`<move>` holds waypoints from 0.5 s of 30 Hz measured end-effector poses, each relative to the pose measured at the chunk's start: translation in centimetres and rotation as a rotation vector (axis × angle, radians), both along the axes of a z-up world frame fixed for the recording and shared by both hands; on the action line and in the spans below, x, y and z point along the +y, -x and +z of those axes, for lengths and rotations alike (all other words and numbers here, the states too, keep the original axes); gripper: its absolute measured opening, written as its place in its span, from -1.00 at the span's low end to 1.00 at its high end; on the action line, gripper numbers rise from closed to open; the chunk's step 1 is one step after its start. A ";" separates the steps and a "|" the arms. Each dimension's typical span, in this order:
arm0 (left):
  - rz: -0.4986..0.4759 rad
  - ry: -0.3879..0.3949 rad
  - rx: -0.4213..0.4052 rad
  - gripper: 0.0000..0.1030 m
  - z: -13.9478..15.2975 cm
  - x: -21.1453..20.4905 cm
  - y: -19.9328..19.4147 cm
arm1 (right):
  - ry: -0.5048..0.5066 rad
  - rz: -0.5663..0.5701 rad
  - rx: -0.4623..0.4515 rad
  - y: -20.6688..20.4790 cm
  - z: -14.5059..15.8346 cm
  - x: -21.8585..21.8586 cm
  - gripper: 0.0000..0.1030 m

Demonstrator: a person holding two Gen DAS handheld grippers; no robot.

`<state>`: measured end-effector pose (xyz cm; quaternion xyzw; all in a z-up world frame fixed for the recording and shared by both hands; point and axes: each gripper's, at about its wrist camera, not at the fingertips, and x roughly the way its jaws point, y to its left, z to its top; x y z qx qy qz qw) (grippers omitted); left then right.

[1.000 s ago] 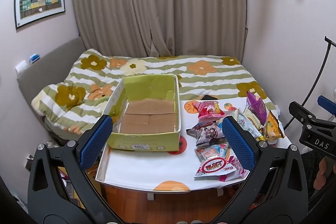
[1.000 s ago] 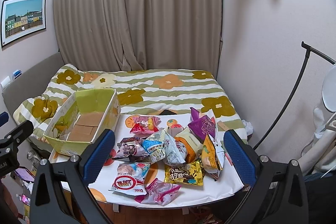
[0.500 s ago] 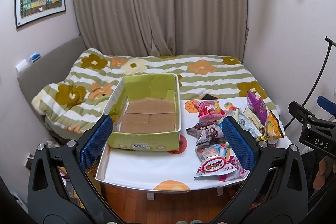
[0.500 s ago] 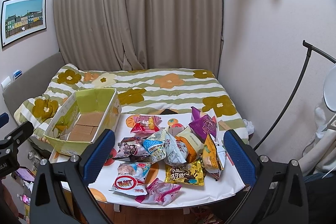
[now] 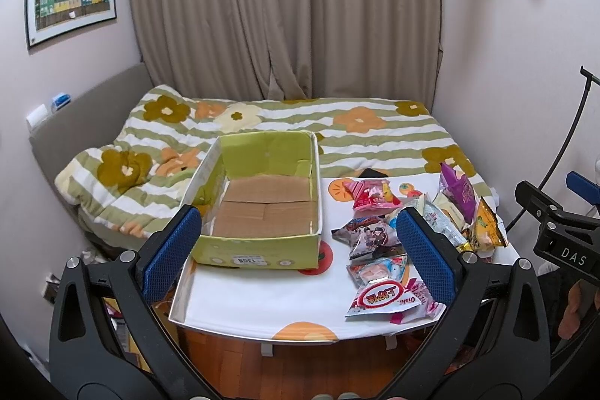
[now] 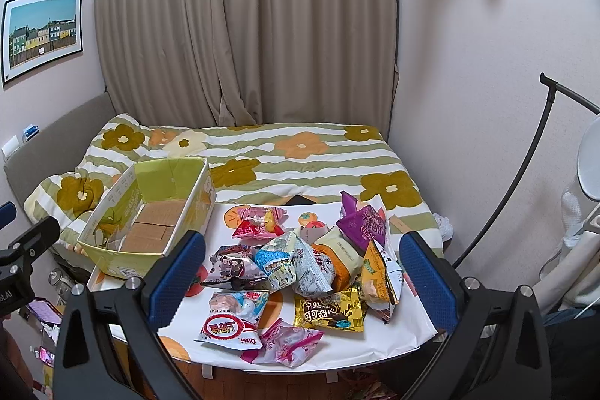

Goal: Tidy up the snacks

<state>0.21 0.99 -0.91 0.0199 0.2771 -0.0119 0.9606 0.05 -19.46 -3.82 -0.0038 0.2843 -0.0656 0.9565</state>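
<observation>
I saw a box (image 5: 258,212) sitting left on the surface (image 5: 262,295), snack packets (image 6: 300,265) piled right, a bed (image 6: 300,152) behind.

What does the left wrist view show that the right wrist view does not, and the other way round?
Only the left wrist view shows the whole floor of the green box, which has no snacks in it. Only the right wrist view shows the yellow snack bag and the pink packet at the table's near edge. Both show the bed and the purple bag.

The green box (image 5: 258,212) lies open and seemingly bare inside; snack packets (image 6: 300,265) crowd the table's (image 5: 262,302) right half.
</observation>
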 end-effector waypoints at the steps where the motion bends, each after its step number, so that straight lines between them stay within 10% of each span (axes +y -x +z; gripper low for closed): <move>1: 0.000 0.002 0.000 0.99 0.0 0.0 -0.1 | 0.000 0.000 0.001 0.0 0.0 0.0 0.99; 15: -0.083 0.017 0.099 0.99 -1.0 -0.5 -2.9 | -0.016 -0.029 0.053 -0.7 -0.8 -1.2 0.99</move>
